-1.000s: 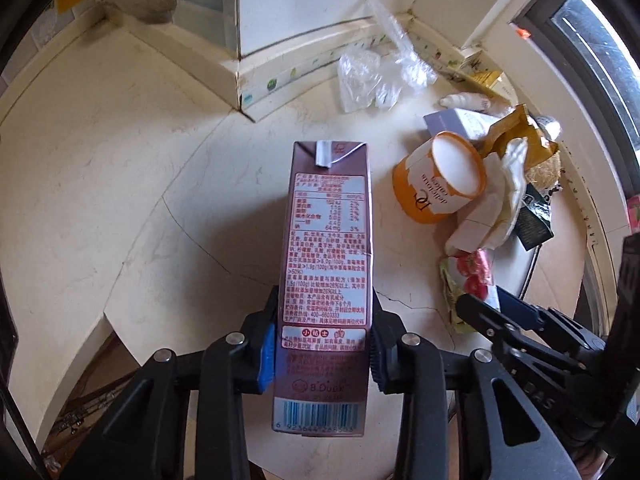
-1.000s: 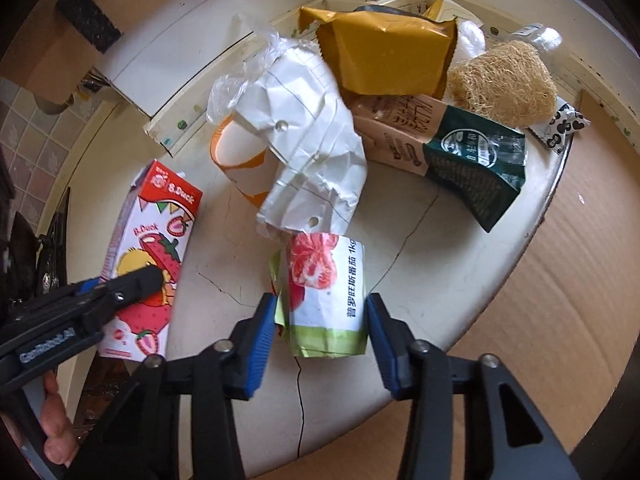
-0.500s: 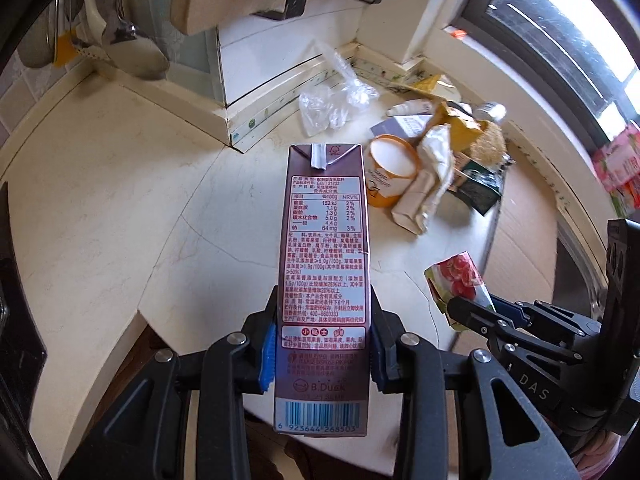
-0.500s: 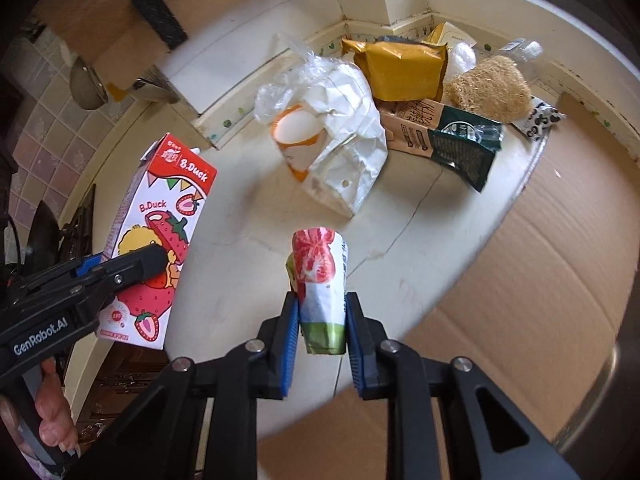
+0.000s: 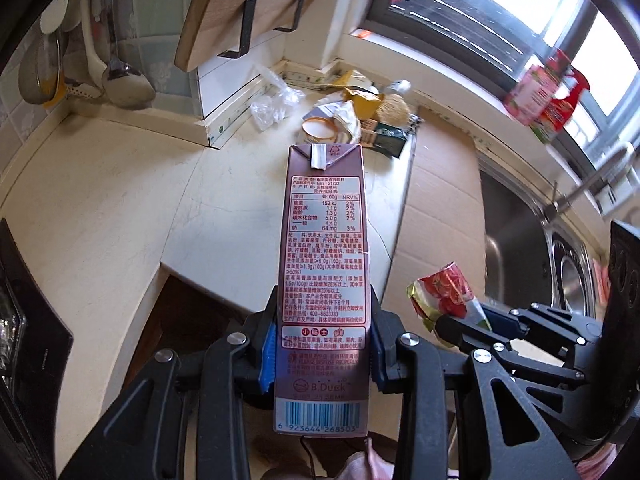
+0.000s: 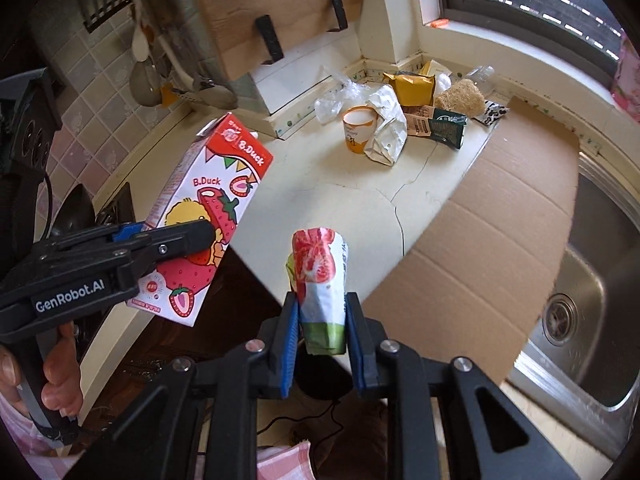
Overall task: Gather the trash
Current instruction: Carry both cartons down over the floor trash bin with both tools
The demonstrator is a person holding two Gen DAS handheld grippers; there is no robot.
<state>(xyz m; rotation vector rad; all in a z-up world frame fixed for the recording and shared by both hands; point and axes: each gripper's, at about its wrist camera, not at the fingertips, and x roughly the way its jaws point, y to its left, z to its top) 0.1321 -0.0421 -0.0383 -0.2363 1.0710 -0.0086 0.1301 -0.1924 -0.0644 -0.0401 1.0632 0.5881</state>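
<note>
Clamping a strawberry milk carton (image 5: 323, 280) between its blue pads, the left claw (image 5: 323, 354) holds it clear above the cream desk (image 5: 120, 208); in the right wrist view the same carton (image 6: 208, 216) hangs tilted off the desk's front edge, and only part of the hand (image 6: 60, 376) on the handle shows. Further right, the right claw (image 6: 322, 336) is closed narrowly on a squashed tomato-print packet (image 6: 320, 280), its lower end hidden between the pads. Behind, in the desk's corner, the rest of the trash lies heaped: a clear plastic bag (image 6: 334, 98), an orange paper cup (image 6: 358, 130) under crumpled white paper (image 6: 388, 128), a yellow pouch (image 6: 412, 86) and a green packet (image 6: 448, 126), their print too small to read. Flat cardboard (image 6: 480, 240) covers the desk beside a steel sink (image 6: 580, 312) below the window.
</note>
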